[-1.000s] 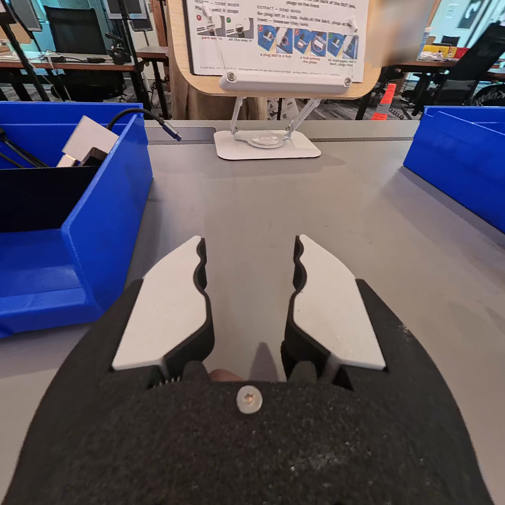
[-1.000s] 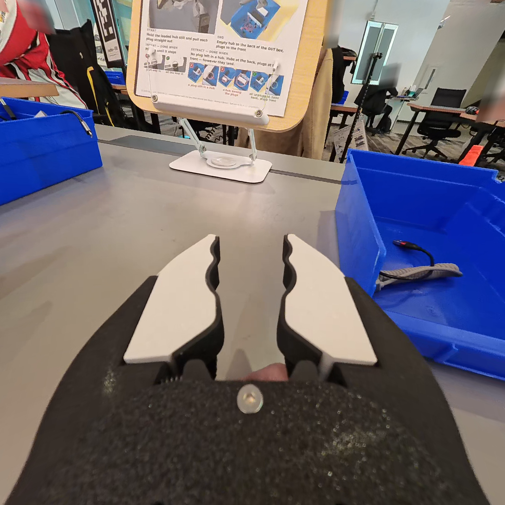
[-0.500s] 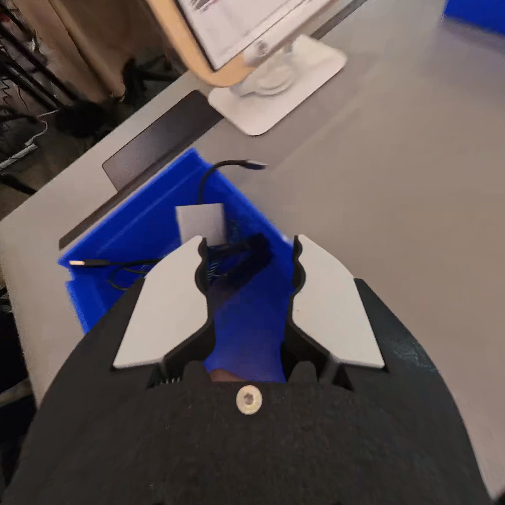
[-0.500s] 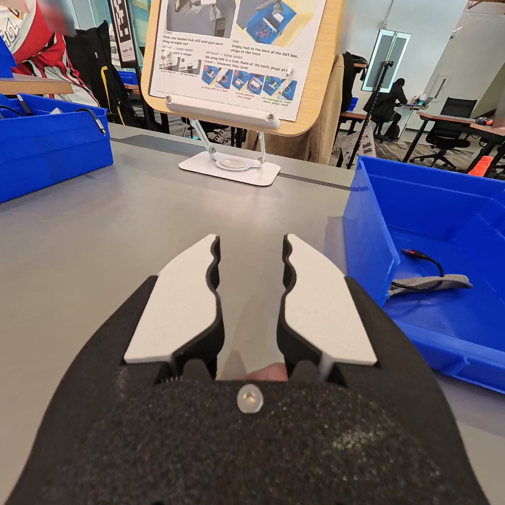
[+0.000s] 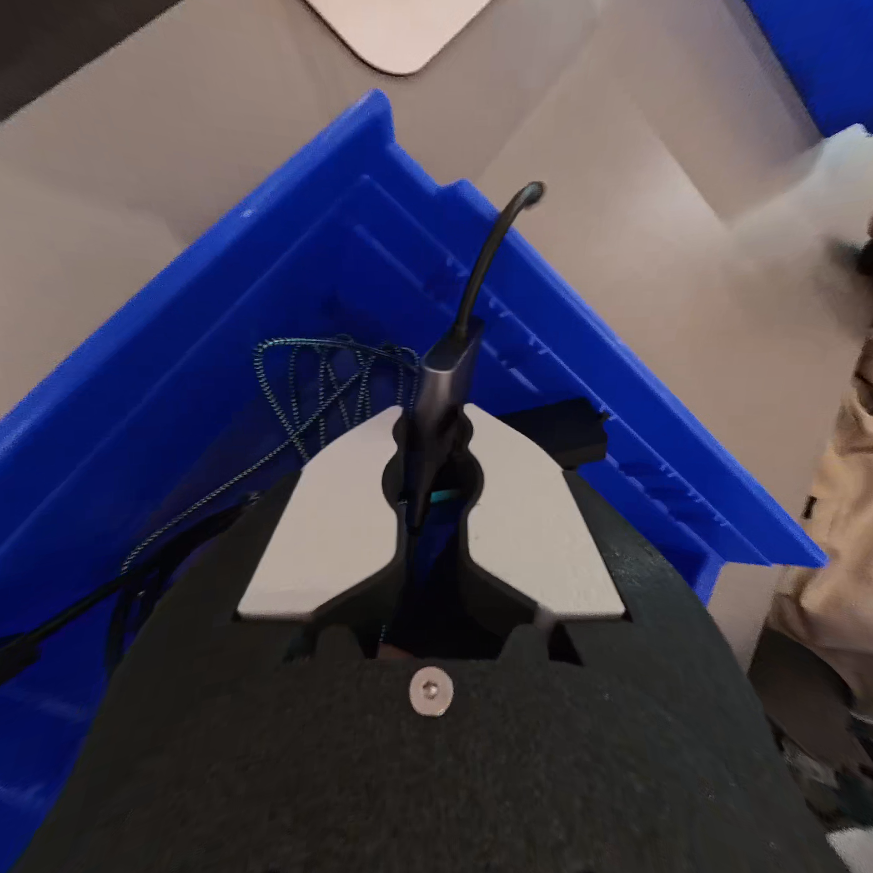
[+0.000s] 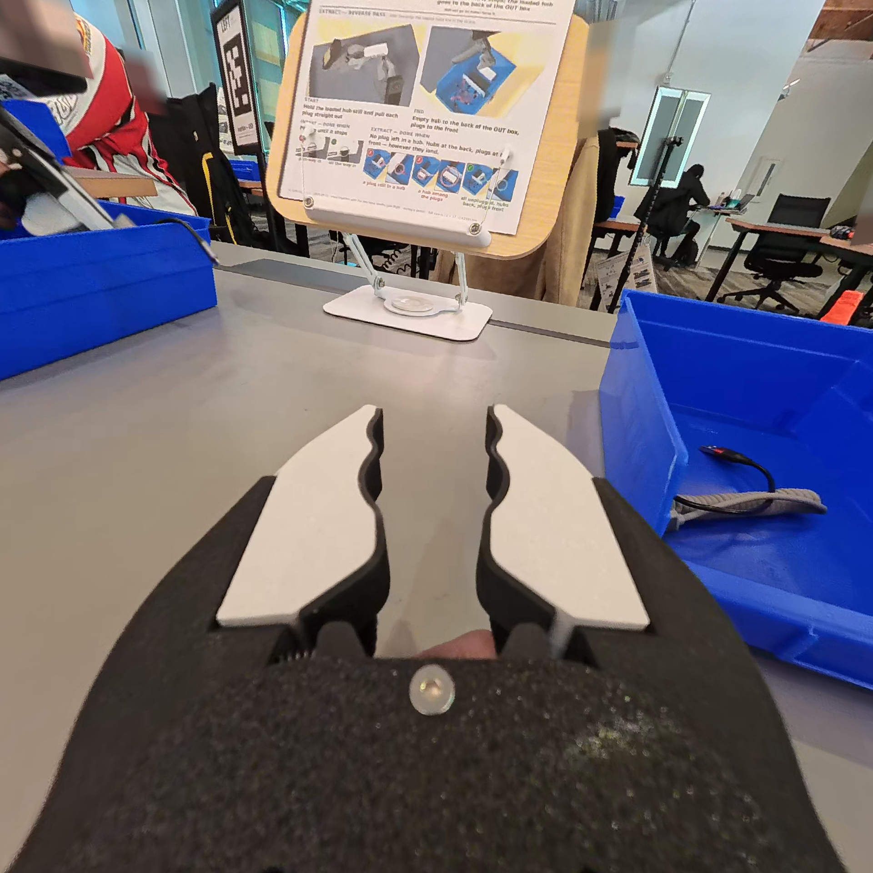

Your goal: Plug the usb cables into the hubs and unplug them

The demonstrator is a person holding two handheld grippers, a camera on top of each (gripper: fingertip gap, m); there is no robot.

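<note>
Your left tool (image 5: pixel 432 444) is clamped on a grey usb hub (image 5: pixel 441 378), which sticks out beyond the fingertips over the left blue bin (image 5: pixel 264 302); its black lead (image 5: pixel 486 250) curves away and braided cables (image 5: pixel 326 378) lie in the bin. Only the right wrist view shows your right tool (image 6: pixel 433 415), fingers apart over the bare desk (image 6: pixel 189 425), and a cable (image 6: pixel 751 472) in the right blue bin (image 6: pixel 647 425)

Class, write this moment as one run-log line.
left gripper: shut on grey hub over left blue bin | right gripper: open, empty, above table | no cable plugged yet
</note>
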